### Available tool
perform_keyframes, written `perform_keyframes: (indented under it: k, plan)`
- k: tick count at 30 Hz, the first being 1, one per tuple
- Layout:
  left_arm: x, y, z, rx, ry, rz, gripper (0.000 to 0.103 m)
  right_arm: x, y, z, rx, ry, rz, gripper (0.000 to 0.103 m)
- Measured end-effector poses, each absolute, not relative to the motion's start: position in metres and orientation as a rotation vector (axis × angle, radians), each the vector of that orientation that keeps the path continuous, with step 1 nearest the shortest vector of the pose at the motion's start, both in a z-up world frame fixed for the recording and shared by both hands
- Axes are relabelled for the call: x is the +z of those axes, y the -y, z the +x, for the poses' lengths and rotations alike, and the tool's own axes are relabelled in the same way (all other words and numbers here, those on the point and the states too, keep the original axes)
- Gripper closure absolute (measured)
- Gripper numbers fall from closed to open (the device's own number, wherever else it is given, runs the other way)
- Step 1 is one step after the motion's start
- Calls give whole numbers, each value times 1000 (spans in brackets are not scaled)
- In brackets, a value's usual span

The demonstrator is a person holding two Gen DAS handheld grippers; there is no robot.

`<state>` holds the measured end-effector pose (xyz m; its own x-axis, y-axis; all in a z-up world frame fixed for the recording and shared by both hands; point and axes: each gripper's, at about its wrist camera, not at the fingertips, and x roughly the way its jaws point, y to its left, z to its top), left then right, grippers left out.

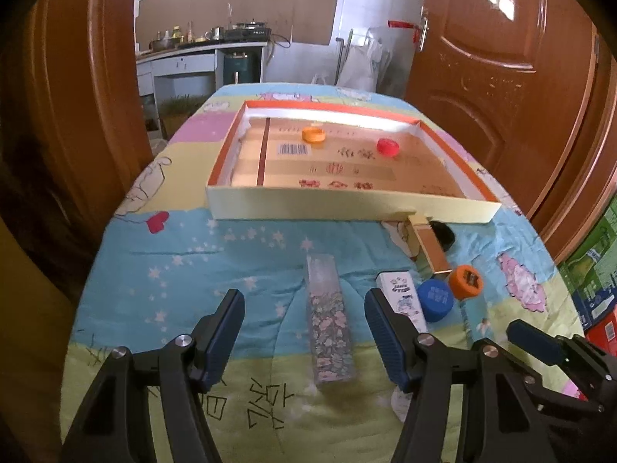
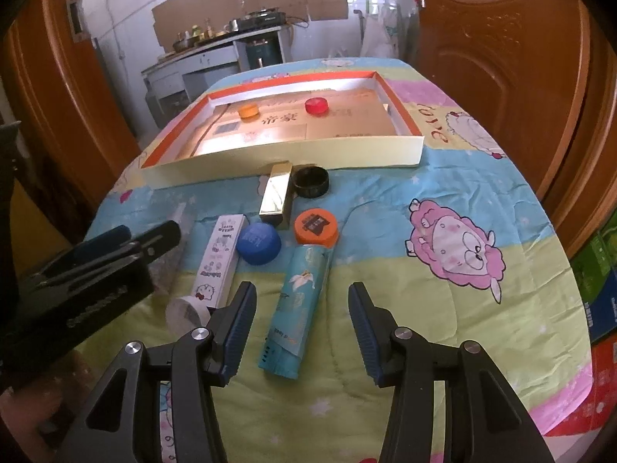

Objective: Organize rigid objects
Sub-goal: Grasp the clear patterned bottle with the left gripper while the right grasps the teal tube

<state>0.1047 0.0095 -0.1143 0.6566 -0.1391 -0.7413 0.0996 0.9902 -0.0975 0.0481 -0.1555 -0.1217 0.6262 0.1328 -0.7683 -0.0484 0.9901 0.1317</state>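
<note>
Floral box point(image 1: 329, 320) between parted left hand-held gripper point(image 1: 304, 308) fingers

The left gripper point(image 1: 304, 308) hovers with jaws spread wide, holding nothing. The right gripper point(image 2: 302, 305) hovers just to its right, level with it, jaws likewise wide and unloaded.

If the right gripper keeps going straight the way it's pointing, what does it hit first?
Most likely the teal printed tube lying on the quilt, since it sits between the open fingers of the right gripper, slightly left of centre. Its orange cap lies farther along. Depth is hard to judge through the fisheye.
</note>
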Motion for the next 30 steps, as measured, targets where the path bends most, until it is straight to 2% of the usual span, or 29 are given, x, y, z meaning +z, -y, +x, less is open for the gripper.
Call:
perform_keyframes:
  k: [2, 7, 9, 11, 14, 15, 19, 30]
  plan:
    - [-119, -10, 107, -128, -853, -51, 39, -123, 155, 49, 102, -888, 94, 52]
    - [-125, -11, 107, -127, -869, -55, 53, -127, 154, 51, 98, -901, 90, 52]
    - [-126, -11, 105, -132, -864, -57, 56, -128, 152, 52, 99, -907, 82, 57]
    - [-126, -10, 105, -145, -860, -57, 60, -131, 149, 53, 98, -922, 69, 66]
    - [-126, -7, 102, -179, -855, -56, 74, -132, 147, 52, 94, -915, 43, 74]
    - [-126, -6, 102, -191, -856, -52, 82, -133, 147, 52, 96, -915, 46, 75]
    - [-127, -2, 98, -204, -850, -35, 83, -133, 151, 49, 95, -911, 46, 78]
    - [-118, -11, 92, -217, -839, -88, 83, -123, 178, 39, 32, -880, 75, 79]
